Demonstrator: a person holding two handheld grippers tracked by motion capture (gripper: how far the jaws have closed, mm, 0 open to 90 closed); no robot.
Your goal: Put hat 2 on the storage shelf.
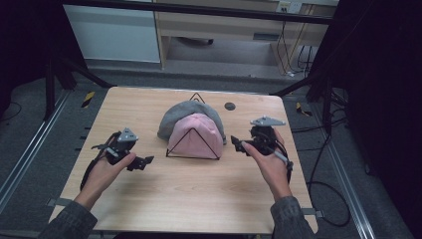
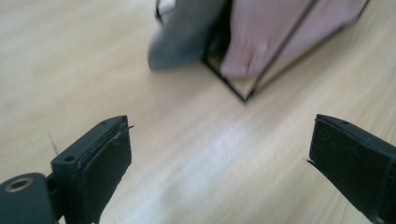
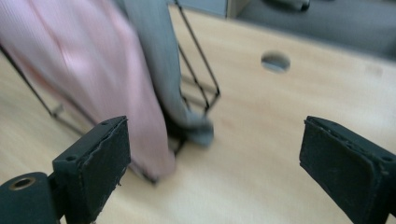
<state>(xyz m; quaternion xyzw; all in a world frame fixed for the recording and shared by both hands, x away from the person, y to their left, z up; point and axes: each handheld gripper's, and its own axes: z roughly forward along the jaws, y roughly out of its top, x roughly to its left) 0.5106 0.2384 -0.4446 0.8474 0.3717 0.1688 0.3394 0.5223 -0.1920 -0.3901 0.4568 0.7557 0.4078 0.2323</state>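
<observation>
A pink cap [image 1: 195, 135] and a grey cap [image 1: 185, 113] hang over a black wire rack [image 1: 192, 149] at the middle of the wooden table [image 1: 189, 194], the pink one in front. My left gripper [image 1: 144, 161] is held to the left of the rack, open, nothing between its jaws. My right gripper [image 1: 238, 144] is held to the right of the rack, also open and empty. In the left gripper view the pink cap [image 2: 275, 32], grey cap [image 2: 187, 32] and rack corner [image 2: 243, 95] lie ahead of the jaws. In the right gripper view the pink cap [image 3: 84, 60] and grey cap [image 3: 159, 70] lie ahead at the left.
A round hole [image 1: 229, 106] sits in the table top behind the caps, also in the right gripper view as a hole [image 3: 275, 61]. Cables trail off both table sides. Metal frame posts stand at the far left and right.
</observation>
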